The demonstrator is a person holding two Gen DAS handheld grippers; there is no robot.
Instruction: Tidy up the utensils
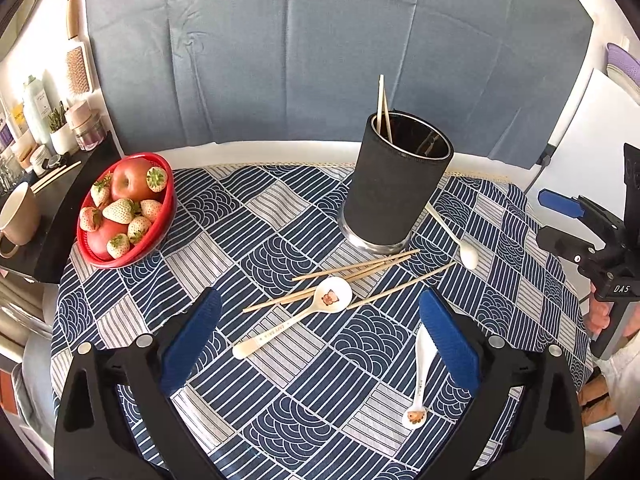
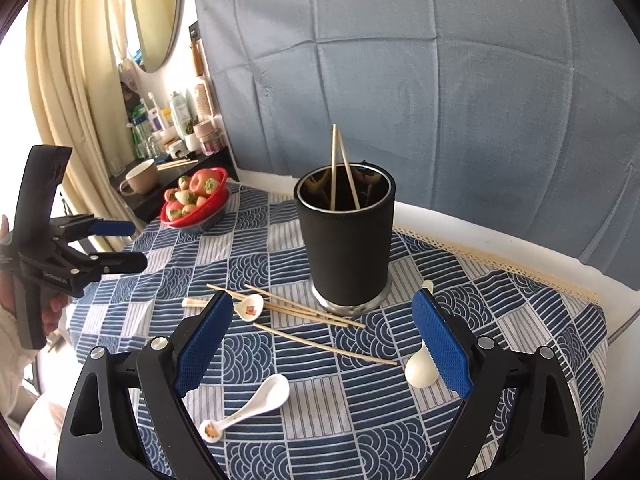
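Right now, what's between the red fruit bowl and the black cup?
Nothing: only bare patterned tablecloth lies between the red bowl and the black holder, seen in the left wrist view.

tablecloth (image 1: 280, 360): navy and white patchwork of stripes and wave arcs; cream lace edge
holder (image 1: 396, 188): matte black; silver base
chopsticks (image 1: 356, 270): pale wood
spoons (image 1: 296, 320): white; orange cartoon print
basket (image 1: 160, 236): red
backdrop (image 1: 320, 60): grey-blue, creased
gripper pads (image 1: 192, 340): blue, dimpled; black arms
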